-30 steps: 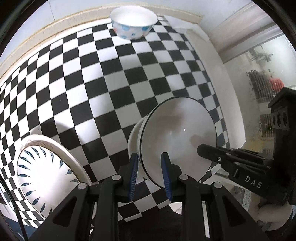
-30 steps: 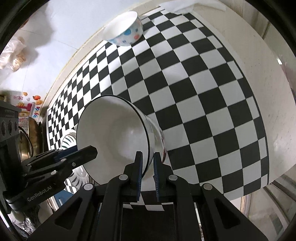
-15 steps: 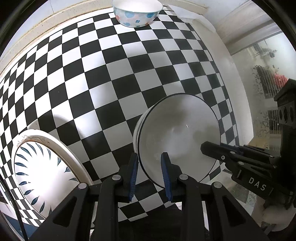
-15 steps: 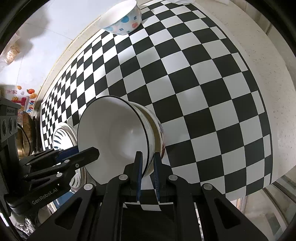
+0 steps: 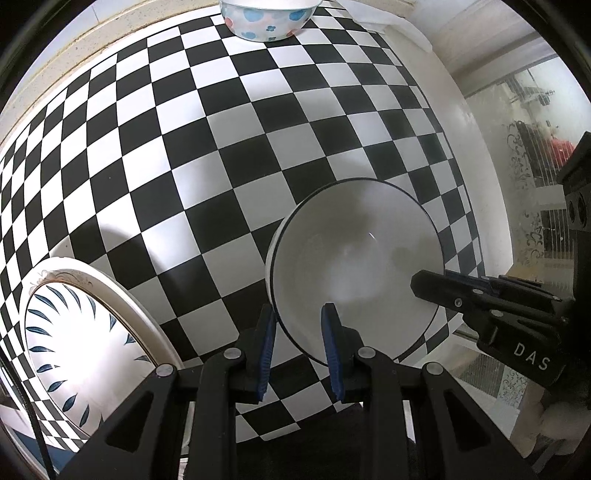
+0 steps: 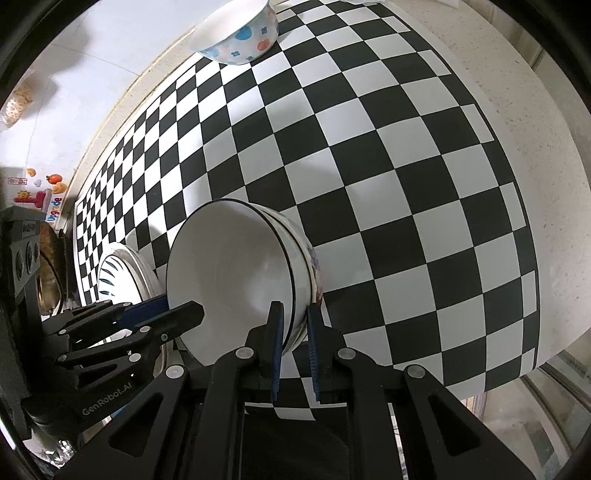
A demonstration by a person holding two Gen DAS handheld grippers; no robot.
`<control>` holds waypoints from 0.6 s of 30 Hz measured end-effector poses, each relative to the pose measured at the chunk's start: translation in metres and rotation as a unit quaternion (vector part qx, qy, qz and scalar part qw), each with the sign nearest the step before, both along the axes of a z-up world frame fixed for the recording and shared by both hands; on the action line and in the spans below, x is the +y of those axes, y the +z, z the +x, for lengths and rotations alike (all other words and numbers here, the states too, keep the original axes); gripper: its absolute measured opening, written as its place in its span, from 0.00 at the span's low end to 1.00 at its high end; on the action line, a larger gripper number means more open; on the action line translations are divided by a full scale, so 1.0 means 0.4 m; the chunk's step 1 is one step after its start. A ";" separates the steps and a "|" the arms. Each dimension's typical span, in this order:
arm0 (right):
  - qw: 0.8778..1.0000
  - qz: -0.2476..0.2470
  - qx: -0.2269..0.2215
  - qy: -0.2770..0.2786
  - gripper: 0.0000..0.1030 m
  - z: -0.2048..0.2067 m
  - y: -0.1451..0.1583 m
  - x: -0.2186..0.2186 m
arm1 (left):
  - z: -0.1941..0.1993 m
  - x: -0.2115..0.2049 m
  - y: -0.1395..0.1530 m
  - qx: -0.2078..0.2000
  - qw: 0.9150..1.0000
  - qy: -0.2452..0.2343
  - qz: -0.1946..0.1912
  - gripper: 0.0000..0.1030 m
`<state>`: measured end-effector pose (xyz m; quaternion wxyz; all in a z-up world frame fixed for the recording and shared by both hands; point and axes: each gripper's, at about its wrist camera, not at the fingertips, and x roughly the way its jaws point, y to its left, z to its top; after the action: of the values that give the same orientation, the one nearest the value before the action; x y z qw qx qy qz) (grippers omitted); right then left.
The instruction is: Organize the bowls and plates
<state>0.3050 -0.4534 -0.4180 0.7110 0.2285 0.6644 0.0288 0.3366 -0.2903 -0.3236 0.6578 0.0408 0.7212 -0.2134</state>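
Checkered counter (image 5: pixel 207 155): left gripper (image 5: pixel 301 347) and right gripper (image 6: pixel 295 336) each clamp the nested white bowls (image 6: pixel 236 269) by the rim; spotted bowl (image 5: pixel 267 18) far off remains unstacked.

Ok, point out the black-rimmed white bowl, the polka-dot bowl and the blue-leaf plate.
black-rimmed white bowl (image 5: pixel 354 254), left wrist view, inner wall.
polka-dot bowl (image 6: pixel 240 40), right wrist view, dotted outer side.
blue-leaf plate (image 5: pixel 81 339), left wrist view, white centre.

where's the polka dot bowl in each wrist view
Left wrist: polka dot bowl at top centre, cut by the frame edge.
Right wrist: polka dot bowl at top, left of centre.
Shared landmark: it sits at the far edge of the checkered cloth.
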 end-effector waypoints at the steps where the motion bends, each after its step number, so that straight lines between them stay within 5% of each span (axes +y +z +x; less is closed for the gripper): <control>1: 1.000 0.001 0.001 0.000 0.14 0.000 0.001 -0.002 | 0.000 0.001 0.000 0.001 1.000 -0.001 -0.001 0.22; 8: 1.000 0.015 0.008 0.000 0.14 0.001 0.010 -0.018 | 0.014 0.023 0.038 0.004 1.000 0.008 -0.014 0.22; 14: 0.999 0.016 -0.029 -0.013 0.15 0.052 0.101 -0.074 | 0.115 0.054 0.130 -0.025 0.998 0.053 -0.034 0.23; 18: 0.998 0.024 -0.059 -0.025 0.34 0.152 0.153 -0.121 | 0.248 0.059 0.152 -0.032 0.994 0.092 -0.043 0.24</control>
<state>0.3657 -0.5016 -0.3566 0.7436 0.2601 0.6146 0.0405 0.4358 -0.2668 -0.2628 0.6986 -0.0474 0.6905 -0.1818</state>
